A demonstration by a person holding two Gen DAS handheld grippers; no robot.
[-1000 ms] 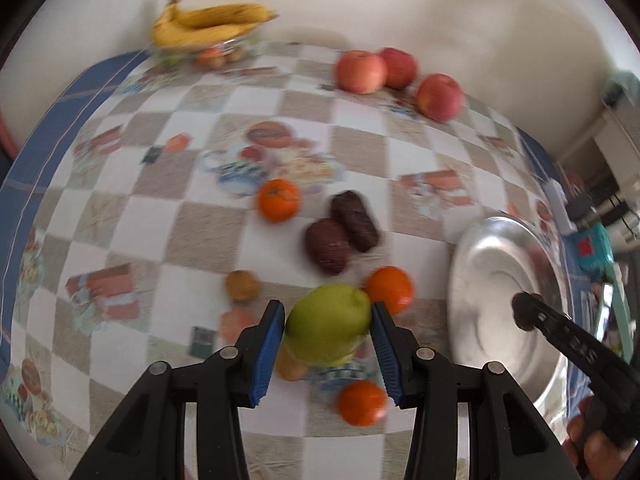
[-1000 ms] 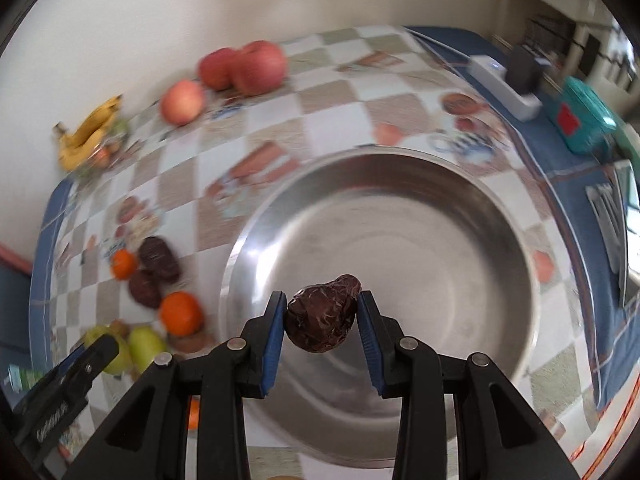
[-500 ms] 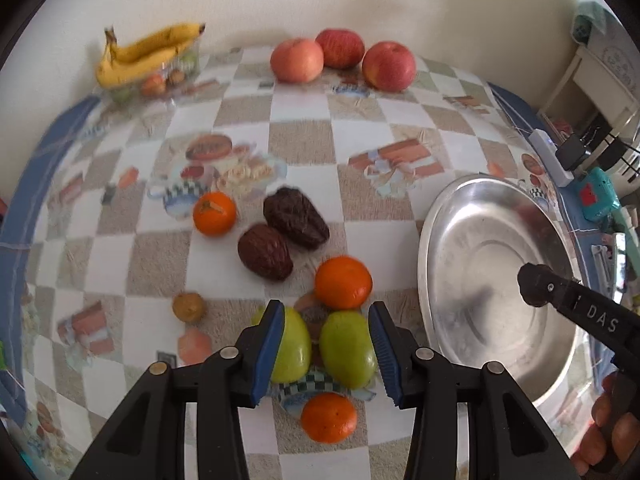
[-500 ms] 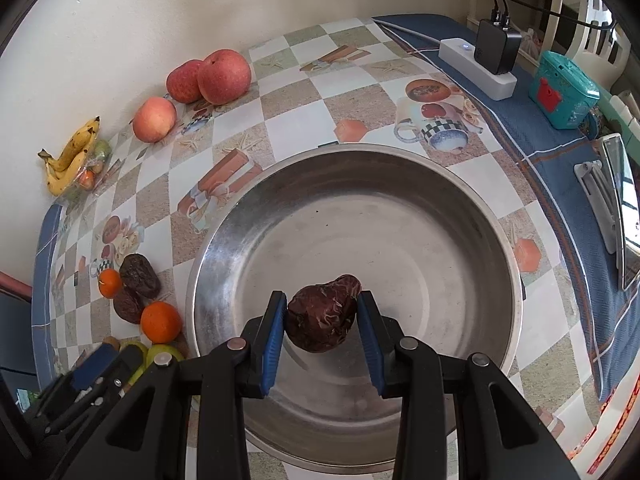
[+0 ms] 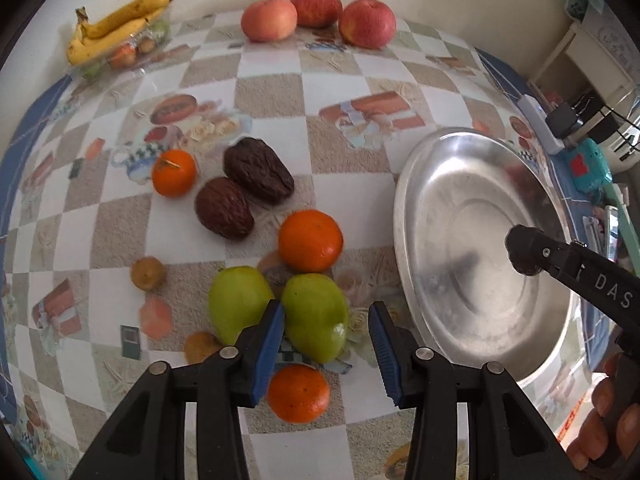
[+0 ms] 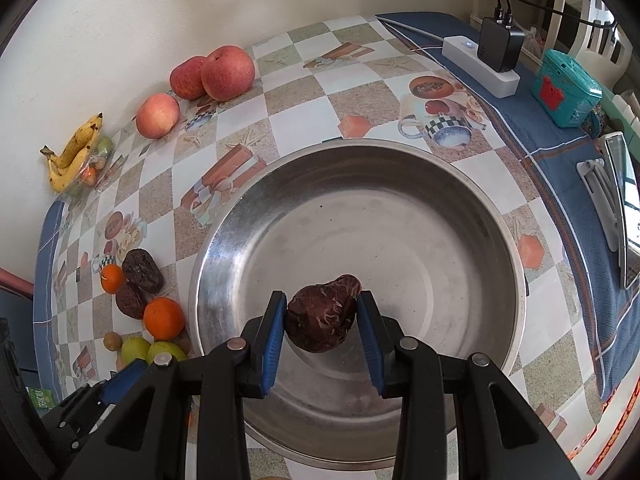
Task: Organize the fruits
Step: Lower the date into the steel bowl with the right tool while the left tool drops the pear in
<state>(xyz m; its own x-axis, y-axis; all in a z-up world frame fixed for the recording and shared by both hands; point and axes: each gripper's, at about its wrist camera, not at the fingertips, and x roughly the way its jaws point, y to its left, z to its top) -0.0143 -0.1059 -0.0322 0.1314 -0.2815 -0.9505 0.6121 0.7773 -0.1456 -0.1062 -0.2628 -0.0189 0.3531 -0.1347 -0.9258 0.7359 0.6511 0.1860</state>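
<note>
Checkered tablecloth [image 5: 272, 92]: apples [image 5: 318, 14], bananas [image 5: 116, 26], oranges [image 5: 310, 240], green pears [image 5: 276, 308], steel bowl [image 6: 216, 240], power strip [image 6: 480, 66].

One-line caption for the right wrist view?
Right hand-held gripper holds a wrinkled brown fruit over an empty steel bowl.

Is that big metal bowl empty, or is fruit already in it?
Empty: the metal bowl shows bare steel; the brown fruit sits clamped in the right gripper above it.

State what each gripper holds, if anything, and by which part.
The right gripper clamps a wrinkled dark brown fruit by its two opposite sides, above the steel bowl. The left gripper is open and holds nothing; a green pear lies between its fingers.
</note>
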